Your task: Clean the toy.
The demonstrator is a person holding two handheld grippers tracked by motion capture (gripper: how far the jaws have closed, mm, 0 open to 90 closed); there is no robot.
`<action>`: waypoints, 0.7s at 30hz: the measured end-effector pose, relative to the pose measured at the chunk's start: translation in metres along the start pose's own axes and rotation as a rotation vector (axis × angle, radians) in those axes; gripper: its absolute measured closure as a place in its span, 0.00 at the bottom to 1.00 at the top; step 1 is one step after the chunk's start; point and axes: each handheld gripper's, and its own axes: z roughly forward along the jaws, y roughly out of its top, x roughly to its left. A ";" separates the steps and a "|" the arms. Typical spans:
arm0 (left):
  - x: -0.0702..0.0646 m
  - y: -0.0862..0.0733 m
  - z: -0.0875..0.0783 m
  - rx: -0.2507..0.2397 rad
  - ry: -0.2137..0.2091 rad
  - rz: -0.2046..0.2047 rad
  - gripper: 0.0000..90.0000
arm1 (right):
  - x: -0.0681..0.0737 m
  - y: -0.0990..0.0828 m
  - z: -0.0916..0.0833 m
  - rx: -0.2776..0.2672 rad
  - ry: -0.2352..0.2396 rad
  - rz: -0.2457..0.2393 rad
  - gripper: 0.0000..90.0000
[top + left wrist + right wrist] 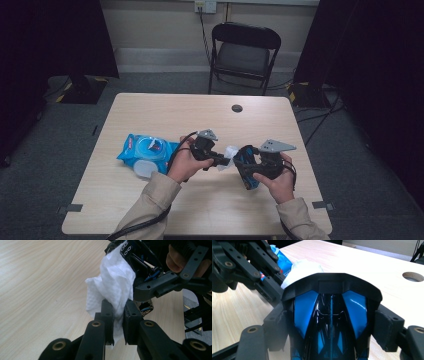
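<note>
A white wipe (112, 282) is pinched between the jaws of my left gripper (117, 307), which is shut on it. The wipe lies against a glossy black-and-blue object (330, 315) that my right gripper (332, 322) grips across its width, one pad on each side. In the high view both grippers meet above the table's middle: the left gripper (222, 161) points right with the wipe (231, 151) at its tip, and the right gripper (248, 170) holds the object (243, 156) tilted. The far side of the object is hidden behind the wipe.
A blue pack of wet wipes (147, 150) lies on the wooden table (200, 115) left of my left hand, its lid open. A round cable hole (237, 108) sits near the far edge. A black folding chair (243, 50) stands beyond the table.
</note>
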 end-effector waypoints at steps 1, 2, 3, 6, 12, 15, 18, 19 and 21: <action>0.000 0.000 0.001 -0.003 -0.003 0.002 0.90 | 0.000 0.000 0.000 0.000 0.000 0.001 0.28; 0.000 -0.001 0.001 -0.005 -0.005 0.002 0.90 | 0.000 0.000 0.000 0.000 0.000 0.002 0.28; -0.001 -0.002 0.002 -0.007 -0.007 -0.001 0.90 | 0.000 0.000 -0.001 -0.001 -0.002 0.002 0.28; -0.001 -0.003 0.003 -0.012 -0.011 -0.001 0.90 | 0.000 0.000 -0.001 -0.002 -0.002 0.005 0.28; 0.000 -0.006 0.005 -0.017 -0.010 -0.013 0.90 | 0.001 0.000 0.000 0.001 0.000 0.004 0.28; 0.000 -0.006 0.005 -0.010 -0.004 -0.008 0.90 | 0.001 0.000 0.001 0.003 0.001 0.002 0.28; 0.000 -0.007 0.007 0.016 0.009 0.000 0.90 | 0.001 0.000 0.001 -0.004 0.004 0.006 0.28; 0.000 -0.008 0.008 0.024 0.016 0.003 0.90 | 0.001 0.001 0.000 -0.009 0.009 0.009 0.28; 0.000 -0.009 0.012 0.016 -0.009 -0.008 0.90 | 0.002 0.003 -0.001 -0.011 0.004 0.004 0.28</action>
